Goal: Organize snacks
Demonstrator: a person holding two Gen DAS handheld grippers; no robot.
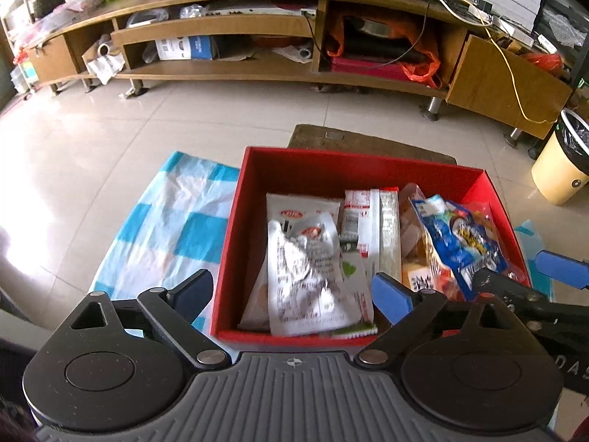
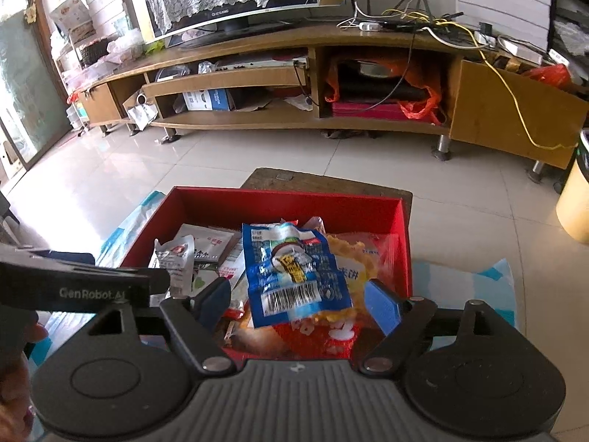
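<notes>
Indoors, two hand-held black grippers with blue pads hover over the near edge of an open red cardboard box (image 1: 279, 169) packed with snack packets. Both claws stand wide and hold nothing: the left gripper (image 1: 291, 294) is above a crumpled white foil packet (image 1: 309, 280) on the box's left side, the right gripper (image 2: 298, 302) above a blue foil packet with a barcode (image 2: 294, 276) on its right. Between these, two white cartons (image 1: 371, 221) stand on edge. The far third of the box floor lies bare, its tall red walls fencing in the rest. Only the one box is seen, resting on a blue-and-white checked cloth (image 1: 173, 228) spread on a pale tiled floor (image 1: 147, 125). Beyond runs a long wooden TV cabinet (image 2: 368, 40), a cream waste bin (image 1: 559, 169) beside it.
</notes>
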